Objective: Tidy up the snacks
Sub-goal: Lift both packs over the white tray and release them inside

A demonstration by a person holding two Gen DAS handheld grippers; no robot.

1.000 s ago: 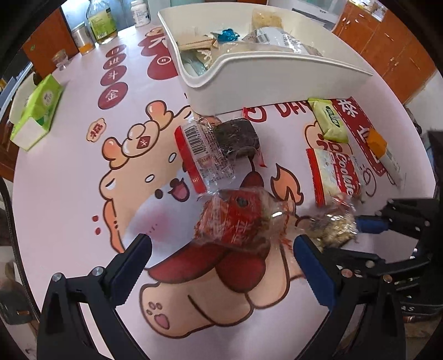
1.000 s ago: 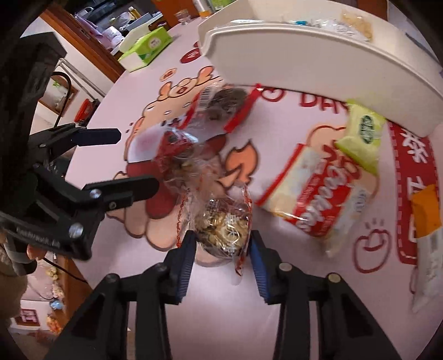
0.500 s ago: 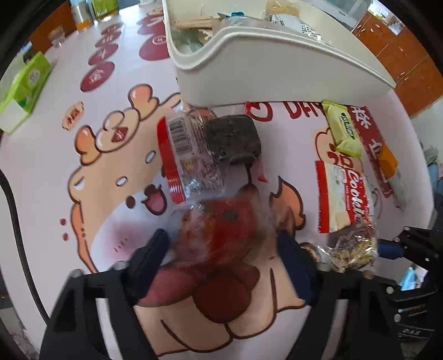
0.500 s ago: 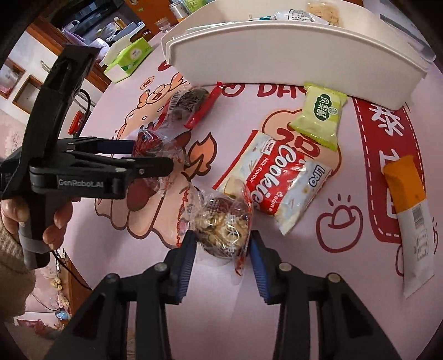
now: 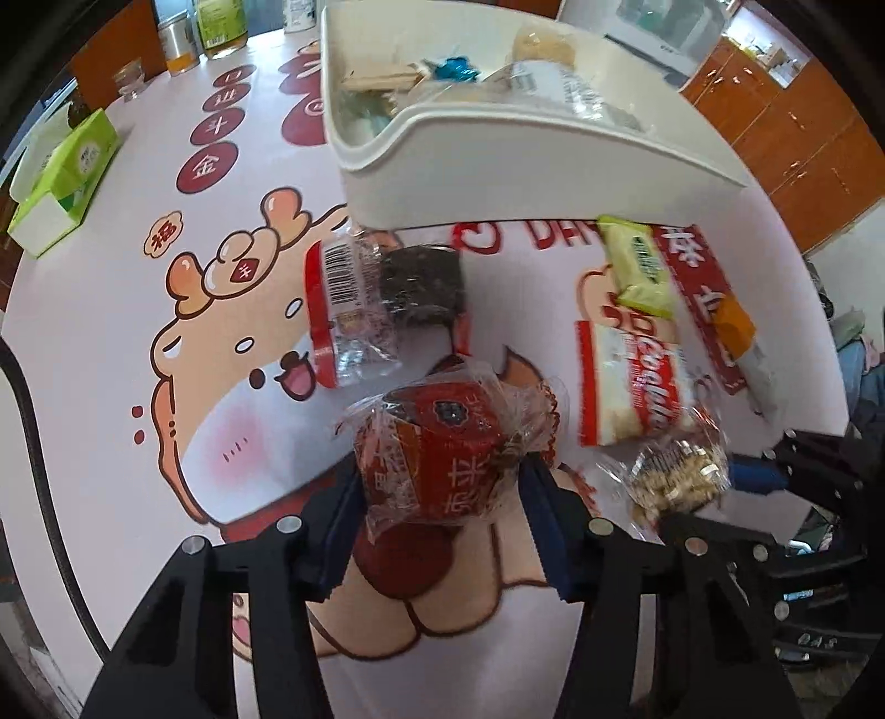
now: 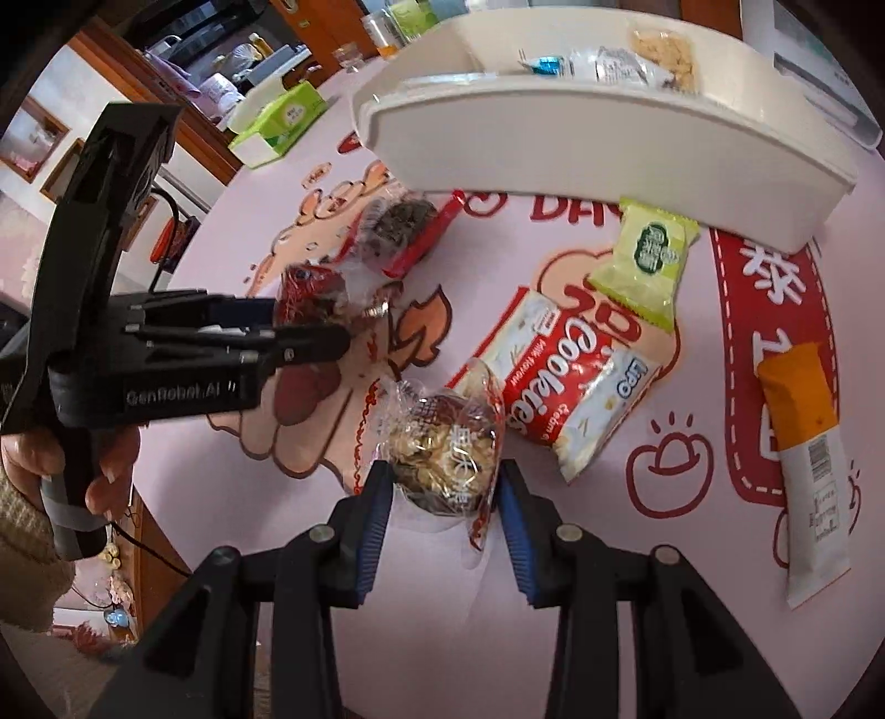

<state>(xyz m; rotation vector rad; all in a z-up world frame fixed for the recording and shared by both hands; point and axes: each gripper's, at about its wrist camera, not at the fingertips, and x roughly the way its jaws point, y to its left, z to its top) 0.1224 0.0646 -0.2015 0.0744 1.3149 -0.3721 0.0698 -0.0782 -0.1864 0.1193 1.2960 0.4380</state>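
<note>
My left gripper (image 5: 442,492) is shut on a red wrapped snack (image 5: 442,448), seen low in the left wrist view. My right gripper (image 6: 445,486) is shut on a clear packet of golden nutty snack (image 6: 442,448), just above the table. That packet also shows in the left wrist view (image 5: 675,475). The white snack bin (image 5: 498,171) stands at the far side and holds several snacks. On the table lie a dark cake packet (image 5: 381,298), a Cookies pack (image 6: 569,381), a green packet (image 6: 647,260) and an orange-white bar (image 6: 807,459).
A green tissue box (image 5: 66,182) lies at the far left. Bottles and jars (image 5: 215,27) stand at the table's back edge. The left gripper's body (image 6: 138,337) and the hand holding it fill the left of the right wrist view.
My left gripper moved forward and closed on the red wrapped snack, which was lying free between open fingers. My right gripper kept its hold on the nutty packet and drew back a little.
</note>
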